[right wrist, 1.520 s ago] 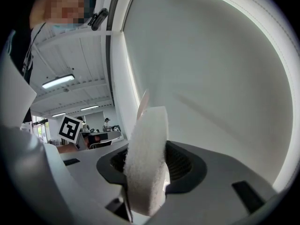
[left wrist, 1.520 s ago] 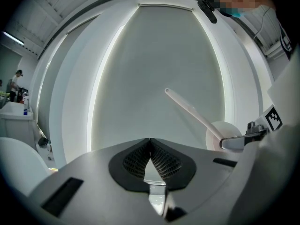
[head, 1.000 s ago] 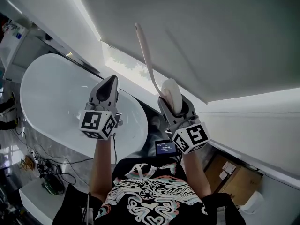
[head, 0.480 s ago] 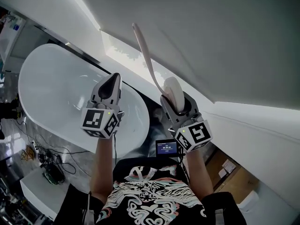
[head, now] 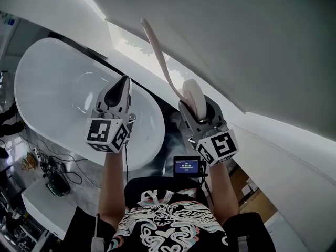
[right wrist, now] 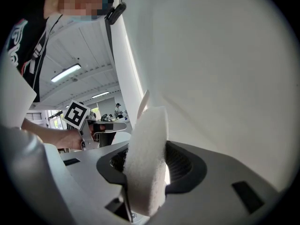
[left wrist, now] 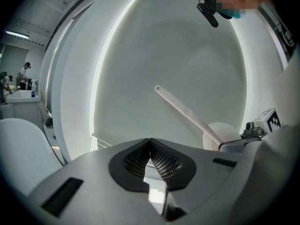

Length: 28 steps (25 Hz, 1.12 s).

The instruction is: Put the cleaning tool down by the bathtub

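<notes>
White bathroom: bathtub [head: 52,88] at the left, sloping wall [head: 252,46] at the right, and the cleaning tool [head: 157,46] carried upright between them.
Over the tub's near rim the left gripper [head: 124,82] is held, its jaws pressed together on nothing. Just beside it, the right gripper [head: 197,106] is clamped on the tool's white pad [right wrist: 147,158], and the long handle is pointed up along the wall. The set-down is judged not yet begun. To do it well, the right gripper should be lowered toward the dark gap [head: 170,124] beside the tub. The handle should be tipped clear of wall and rim. The pad should be released only once the tool is rested on something firm.
</notes>
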Tool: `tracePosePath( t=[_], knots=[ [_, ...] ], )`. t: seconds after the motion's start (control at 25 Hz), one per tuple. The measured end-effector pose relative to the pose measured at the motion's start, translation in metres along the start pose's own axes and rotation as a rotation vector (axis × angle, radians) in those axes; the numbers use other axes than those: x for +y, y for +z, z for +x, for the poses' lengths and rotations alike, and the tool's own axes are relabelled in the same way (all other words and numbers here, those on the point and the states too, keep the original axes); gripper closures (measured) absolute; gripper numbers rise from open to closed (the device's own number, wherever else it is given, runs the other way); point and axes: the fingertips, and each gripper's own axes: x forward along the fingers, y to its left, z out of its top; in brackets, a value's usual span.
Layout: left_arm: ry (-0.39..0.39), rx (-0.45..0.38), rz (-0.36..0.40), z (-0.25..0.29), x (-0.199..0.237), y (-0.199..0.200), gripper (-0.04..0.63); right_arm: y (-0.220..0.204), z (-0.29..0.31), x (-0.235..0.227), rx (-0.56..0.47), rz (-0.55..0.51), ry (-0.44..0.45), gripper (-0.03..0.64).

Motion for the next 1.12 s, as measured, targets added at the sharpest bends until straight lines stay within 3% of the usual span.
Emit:
tracePosePath(
  t=[1.12],
  knots=[
    [0.036,0.121,-0.034,0.076,0.038,-0.138,0.578,-0.146,0.057,-0.051,0.174,0.068,0.05,0.42]
  ],
)
